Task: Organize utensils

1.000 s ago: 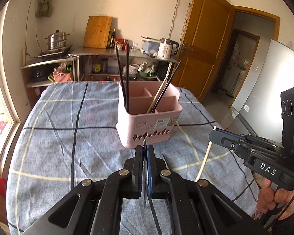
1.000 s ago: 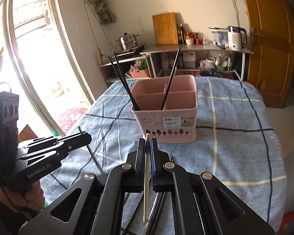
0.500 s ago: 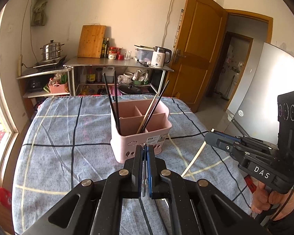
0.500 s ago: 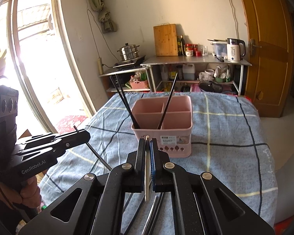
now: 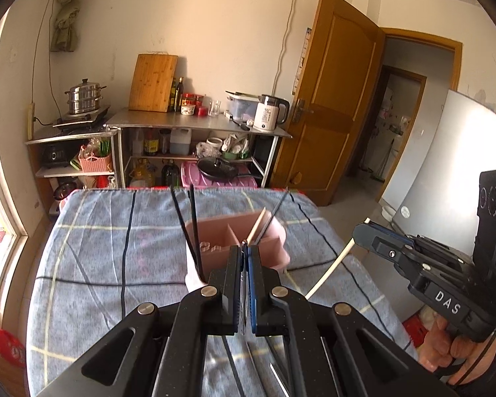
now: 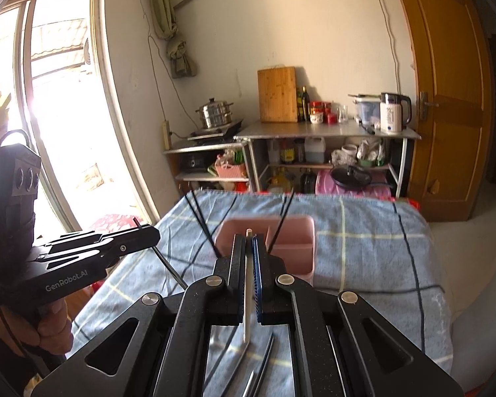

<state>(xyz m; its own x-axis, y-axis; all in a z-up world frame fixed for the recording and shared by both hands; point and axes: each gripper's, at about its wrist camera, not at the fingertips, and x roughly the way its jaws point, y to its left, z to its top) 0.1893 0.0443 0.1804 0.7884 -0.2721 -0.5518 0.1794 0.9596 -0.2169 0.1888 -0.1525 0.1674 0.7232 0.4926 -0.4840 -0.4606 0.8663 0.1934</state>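
Observation:
A pink utensil caddy (image 5: pixel 274 241) stands on the blue checked tablecloth (image 5: pixel 92 258), with black chopsticks (image 5: pixel 190 228) and a pale one leaning in its compartments. It also shows in the right wrist view (image 6: pixel 294 254). My left gripper (image 5: pixel 244 254) is shut on a thin dark chopstick (image 6: pixel 168 266), held just before the caddy. My right gripper (image 6: pixel 249 244) is shut on a cream chopstick (image 6: pixel 247 301), which also shows in the left wrist view (image 5: pixel 330 273). Both are raised above the table.
Loose utensils (image 6: pixel 264 364) lie on the cloth under my grippers. Behind the table stand a metal shelf (image 5: pixel 198 122) with a kettle (image 5: pixel 269 117), cutting board and steamer pot. A wooden door (image 5: pixel 330 99) is at right, a window (image 6: pixel 49 115) at left.
Both grippers have lifted and pulled back with their chopsticks. The caddy now sits lower and smaller in both views, partly behind the fingers.

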